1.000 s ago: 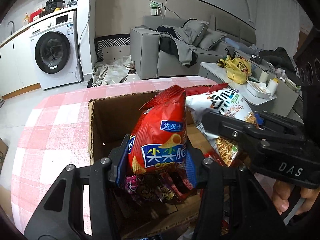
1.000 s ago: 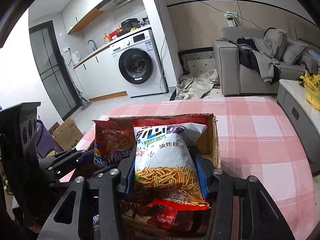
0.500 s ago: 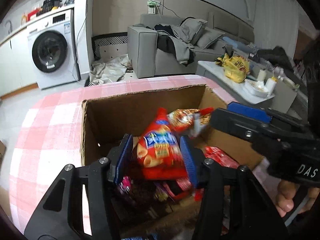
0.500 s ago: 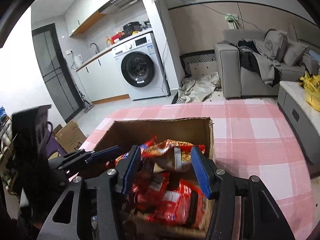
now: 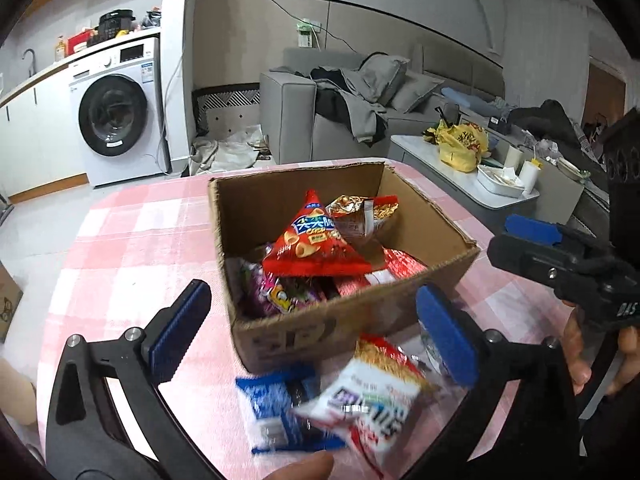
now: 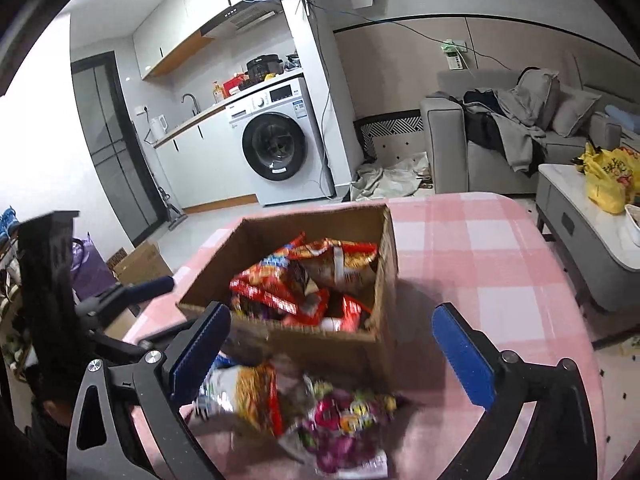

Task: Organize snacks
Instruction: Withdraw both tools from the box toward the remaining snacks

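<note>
An open cardboard box (image 5: 340, 332) stands on the pink checked table (image 5: 132, 248). Inside it a red chip bag (image 5: 316, 248) lies on top of several other packets, with a stick-snack bag (image 5: 360, 216) behind it. My left gripper (image 5: 310, 300) hangs just short of the box's near wall; its jaws are opening wide and the pads press on nothing. My right gripper (image 6: 332, 312) is likewise back from the box (image 6: 320, 340), jaws opening, nothing held. Loose on the table before the box lie a blue packet (image 5: 276, 408), a white-and-red packet (image 5: 372, 396) and a purple candy bag (image 6: 344, 420).
A person's hand (image 5: 580, 360) holds the right gripper's handle. Beyond the table are a washing machine (image 6: 276, 148), a grey sofa (image 5: 320, 120) and a low white table (image 6: 592, 216) with a yellow bag (image 6: 608, 176). A cardboard box (image 6: 136, 264) sits on the floor at left.
Both grippers let go of their bags, which dropped flat into the box. Both jaws spread wide and both grippers drew back to the near side of the box.
</note>
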`<state>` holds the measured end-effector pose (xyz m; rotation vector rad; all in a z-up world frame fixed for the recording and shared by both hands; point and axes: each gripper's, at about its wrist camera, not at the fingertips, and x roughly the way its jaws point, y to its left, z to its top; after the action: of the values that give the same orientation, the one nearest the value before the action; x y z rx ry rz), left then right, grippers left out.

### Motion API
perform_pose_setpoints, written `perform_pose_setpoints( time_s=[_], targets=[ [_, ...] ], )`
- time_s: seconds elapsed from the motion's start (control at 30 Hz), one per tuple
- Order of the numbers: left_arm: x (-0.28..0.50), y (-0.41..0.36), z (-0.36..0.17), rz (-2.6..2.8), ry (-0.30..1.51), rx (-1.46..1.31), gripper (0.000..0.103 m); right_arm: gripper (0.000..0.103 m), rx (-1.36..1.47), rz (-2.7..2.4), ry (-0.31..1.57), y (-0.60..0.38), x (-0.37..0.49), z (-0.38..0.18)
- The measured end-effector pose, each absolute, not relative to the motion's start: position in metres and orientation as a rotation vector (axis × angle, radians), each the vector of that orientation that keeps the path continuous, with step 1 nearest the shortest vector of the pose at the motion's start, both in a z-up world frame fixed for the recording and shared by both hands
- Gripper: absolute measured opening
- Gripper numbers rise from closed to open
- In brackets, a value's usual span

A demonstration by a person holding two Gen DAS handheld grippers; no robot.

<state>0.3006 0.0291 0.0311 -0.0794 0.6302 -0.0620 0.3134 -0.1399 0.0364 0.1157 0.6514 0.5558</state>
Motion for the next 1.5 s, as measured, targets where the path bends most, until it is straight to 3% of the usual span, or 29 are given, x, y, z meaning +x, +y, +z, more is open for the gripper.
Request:
perform_pose_setpoints(
  time_s=[0.47, 1.5],
  targets=[
    [0.229, 0.054, 0.026, -0.059, 0.659, -0.101, 0.102, 0.103, 0.067, 0.510, 0.739, -0.155, 0.275, 0.015],
    [0.251, 0.036, -0.005, -0.133, 0.772, -0.024, 0.102, 0.103, 0.129, 0.476, 0.963, -0.131, 0.304, -0.055]
  ],
)
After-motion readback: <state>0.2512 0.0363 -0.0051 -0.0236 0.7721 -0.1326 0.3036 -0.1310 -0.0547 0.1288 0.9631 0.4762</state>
